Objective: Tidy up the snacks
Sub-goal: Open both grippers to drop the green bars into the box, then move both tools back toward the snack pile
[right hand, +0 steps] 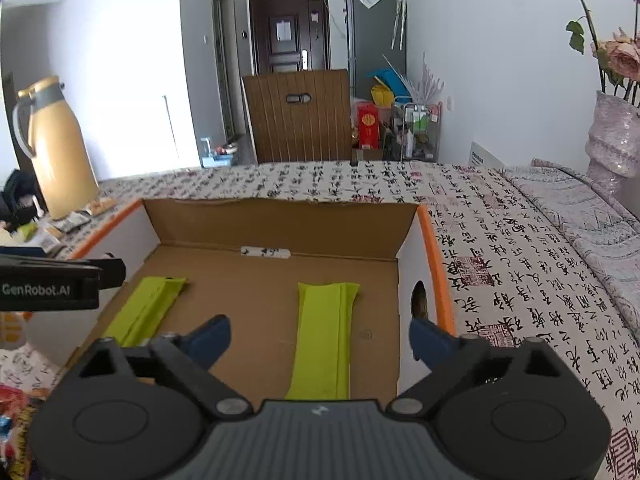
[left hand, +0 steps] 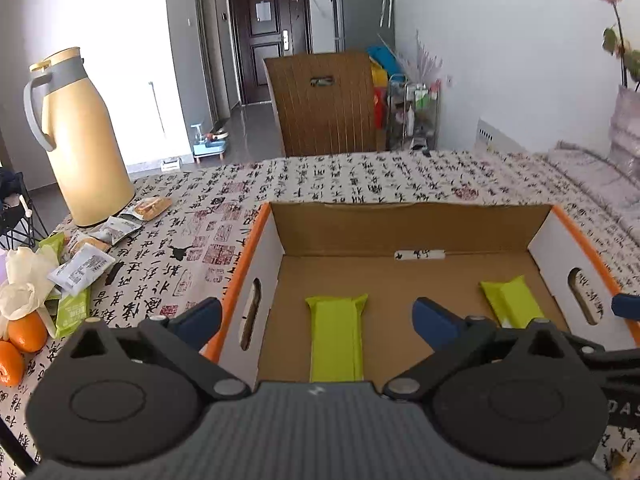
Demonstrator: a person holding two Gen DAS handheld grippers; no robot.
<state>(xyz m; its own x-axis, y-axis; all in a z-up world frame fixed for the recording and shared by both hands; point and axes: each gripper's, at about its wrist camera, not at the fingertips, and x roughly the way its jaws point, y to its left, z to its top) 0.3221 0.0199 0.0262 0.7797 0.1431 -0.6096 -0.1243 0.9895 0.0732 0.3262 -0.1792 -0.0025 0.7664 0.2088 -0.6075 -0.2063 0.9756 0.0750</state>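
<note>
Snacks beside oranges show clearly only from left wrist.

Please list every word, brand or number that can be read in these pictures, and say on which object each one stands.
"GenRobot.AI": on the side of the left gripper, right wrist view.
"DAS": partial letters on the right gripper, left wrist view.
Tablecloth: printed calligraphy and red seals, not legible to me.
Snack packets: print too small.
Door notices: blurred.

Bright daylight w/ blown-out glare upper left, strong fisheye bending at edges, mostly sharp.
</note>
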